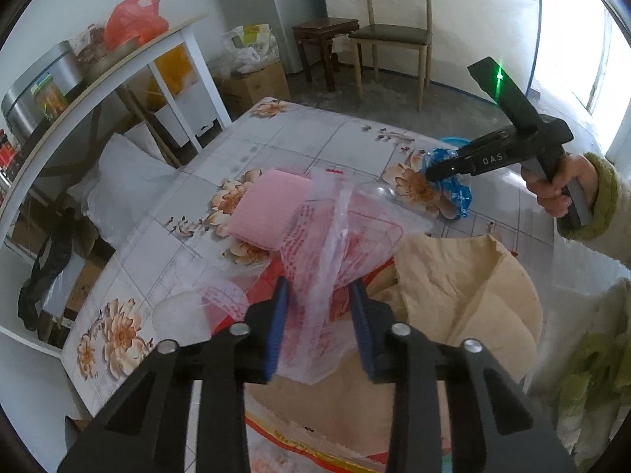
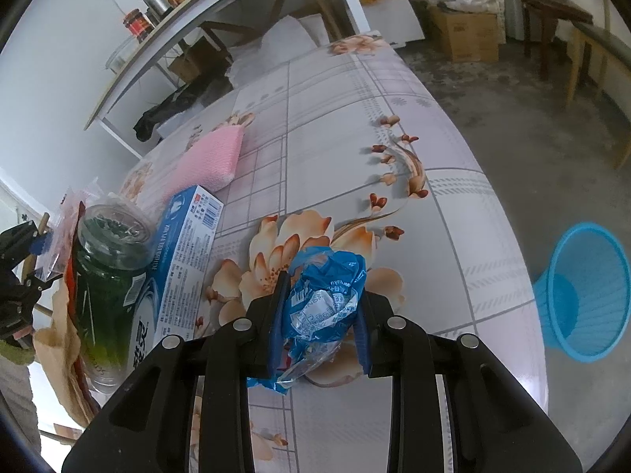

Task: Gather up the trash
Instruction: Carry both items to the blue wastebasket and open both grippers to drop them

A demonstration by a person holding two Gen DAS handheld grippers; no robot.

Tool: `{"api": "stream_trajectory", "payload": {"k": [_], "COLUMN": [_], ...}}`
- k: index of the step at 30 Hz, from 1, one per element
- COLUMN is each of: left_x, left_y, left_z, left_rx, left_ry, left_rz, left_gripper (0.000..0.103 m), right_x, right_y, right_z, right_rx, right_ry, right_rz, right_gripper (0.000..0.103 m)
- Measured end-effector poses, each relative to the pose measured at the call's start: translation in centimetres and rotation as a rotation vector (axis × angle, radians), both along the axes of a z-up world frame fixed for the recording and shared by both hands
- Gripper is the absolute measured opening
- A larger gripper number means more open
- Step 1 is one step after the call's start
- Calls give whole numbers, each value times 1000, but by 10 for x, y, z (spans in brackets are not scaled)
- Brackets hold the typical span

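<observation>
The left claw [image 1: 321, 299] pinched a clear pink-printed plastic bag [image 1: 335, 232], held above the floral surface [image 1: 299, 138] near a pink sponge [image 1: 262, 207]. The right claw [image 2: 321, 315] was pressed onto a crumpled blue wrapper [image 2: 325, 295] just over the surface. A blue basket [image 2: 583, 291] stood on the floor beyond the surface's edge.

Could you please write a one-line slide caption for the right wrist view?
Right gripper clamps a crumpled blue wrapper above the floral table, blue basket waiting on the floor.
</observation>
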State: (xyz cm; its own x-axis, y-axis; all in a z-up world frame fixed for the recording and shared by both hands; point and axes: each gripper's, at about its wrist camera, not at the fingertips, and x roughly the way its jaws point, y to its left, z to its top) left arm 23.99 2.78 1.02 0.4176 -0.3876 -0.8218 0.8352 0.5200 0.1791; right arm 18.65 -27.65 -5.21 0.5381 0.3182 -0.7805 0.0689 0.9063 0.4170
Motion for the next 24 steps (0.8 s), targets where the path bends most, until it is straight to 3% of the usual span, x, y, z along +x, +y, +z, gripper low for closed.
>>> {"api": "stream_trajectory", "payload": {"k": [9, 14, 18, 20, 22, 24], "left_x": [5, 7, 6, 0, -10, -18], "left_y": [7, 19, 28, 27, 18, 0], "left_z": [17, 41, 68, 87, 103, 112], "left_rx": [-53, -136, -271, -386, -504, -562], "left_ry": [-23, -17, 9, 32, 60, 86], "left_rz": [34, 111, 195, 222, 218, 202], "left_gripper": [18, 17, 17, 17, 17, 17], "right_x": [-8, -20, -37, -48, -65, -80], "right_y": [-14, -29, -46, -54, -67, -81], "right_z": [7, 26, 46, 55, 65, 72], "right_rx": [46, 78, 109, 119, 122, 128], "right_ry": [-31, -82, -138, -162, -189, -204], "right_rz": [-36, -61, -81, -90, -109, -135], "right_gripper": [25, 25, 25, 25, 25, 25]}}
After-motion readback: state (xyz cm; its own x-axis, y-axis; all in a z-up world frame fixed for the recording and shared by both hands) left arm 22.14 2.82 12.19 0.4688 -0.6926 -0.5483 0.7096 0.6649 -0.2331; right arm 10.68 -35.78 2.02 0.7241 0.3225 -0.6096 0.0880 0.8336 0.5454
